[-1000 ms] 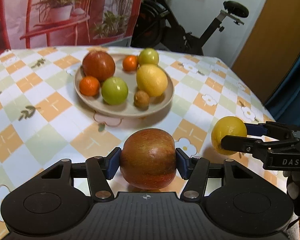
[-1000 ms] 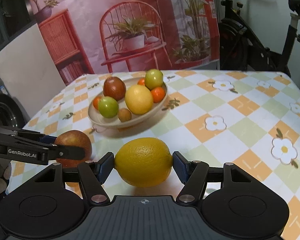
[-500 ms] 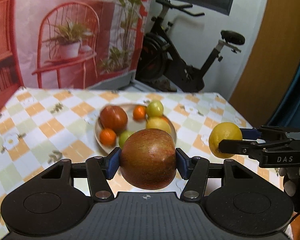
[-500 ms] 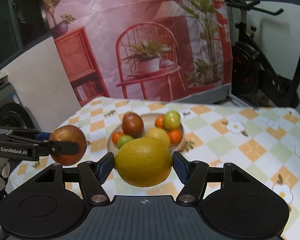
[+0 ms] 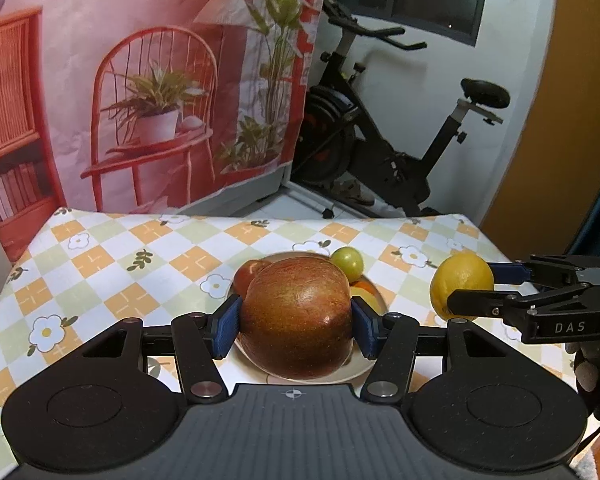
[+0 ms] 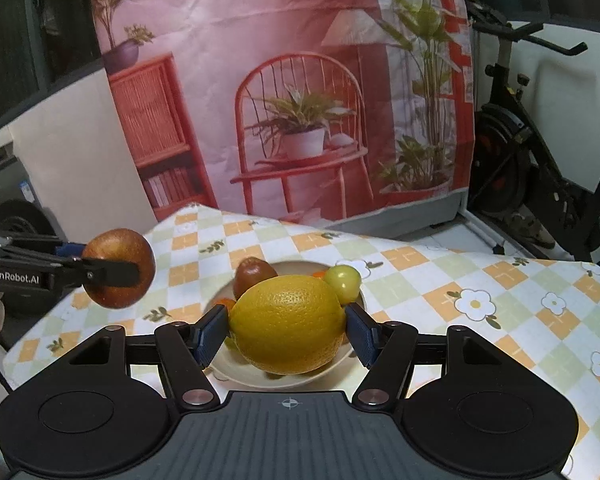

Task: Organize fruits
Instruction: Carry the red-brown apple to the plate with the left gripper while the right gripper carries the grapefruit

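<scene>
Gleaming red-brown apple (image 5: 296,320), speckled, clamped between blue jaws.

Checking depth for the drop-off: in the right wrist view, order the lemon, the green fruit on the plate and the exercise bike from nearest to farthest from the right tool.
1. Lemon, clamped in the right tool.
2. Green fruit, on the plate's far right side.
3. Exercise bike, on the floor beyond the table, at right.
</scene>
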The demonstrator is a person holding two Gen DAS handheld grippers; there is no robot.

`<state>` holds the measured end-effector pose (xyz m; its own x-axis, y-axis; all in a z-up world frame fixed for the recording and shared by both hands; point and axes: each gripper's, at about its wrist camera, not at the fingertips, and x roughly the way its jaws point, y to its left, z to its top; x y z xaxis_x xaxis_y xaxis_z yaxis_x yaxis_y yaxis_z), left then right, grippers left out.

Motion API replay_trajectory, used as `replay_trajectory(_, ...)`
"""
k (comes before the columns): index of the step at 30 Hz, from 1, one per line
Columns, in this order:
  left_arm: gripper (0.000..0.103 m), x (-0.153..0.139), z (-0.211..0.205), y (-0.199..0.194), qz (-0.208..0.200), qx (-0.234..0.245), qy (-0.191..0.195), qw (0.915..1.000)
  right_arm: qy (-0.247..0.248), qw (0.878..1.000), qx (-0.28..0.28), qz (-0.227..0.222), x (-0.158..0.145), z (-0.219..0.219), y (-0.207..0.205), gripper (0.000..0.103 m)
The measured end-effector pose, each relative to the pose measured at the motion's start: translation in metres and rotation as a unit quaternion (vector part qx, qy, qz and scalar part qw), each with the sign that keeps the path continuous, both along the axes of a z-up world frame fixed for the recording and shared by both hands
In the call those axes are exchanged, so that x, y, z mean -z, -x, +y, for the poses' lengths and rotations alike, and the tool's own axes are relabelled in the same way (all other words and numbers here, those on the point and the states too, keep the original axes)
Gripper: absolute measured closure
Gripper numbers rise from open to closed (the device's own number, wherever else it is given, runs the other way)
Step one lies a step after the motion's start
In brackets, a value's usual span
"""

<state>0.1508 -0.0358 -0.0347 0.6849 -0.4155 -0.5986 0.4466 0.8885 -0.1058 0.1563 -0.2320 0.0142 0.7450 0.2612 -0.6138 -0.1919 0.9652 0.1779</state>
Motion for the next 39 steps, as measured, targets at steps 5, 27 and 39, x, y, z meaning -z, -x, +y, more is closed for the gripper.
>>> replay_trajectory(5, 0.043, 0.015, -0.010, -0.020, 0.018, 0.008, -0.005, 0.9998, 0.002, 1.000, -0.006, 0.020, 0.024, -0.002, -0.017, 0.043)
replay_trajectory(27, 0.043, 0.061, -0.069, -0.118, 0.053, 0.036, -0.027, 0.9976, -0.024, 0.999, -0.007, 0.041, 0.058, -0.035, -0.065, 0.043)
replay_trajectory(39, 0.043, 0.070, -0.080, -0.125, 0.057, 0.042, -0.044, 0.9965, -0.025, 0.998, 0.004, 0.054, 0.067, -0.039, -0.064, 0.043)
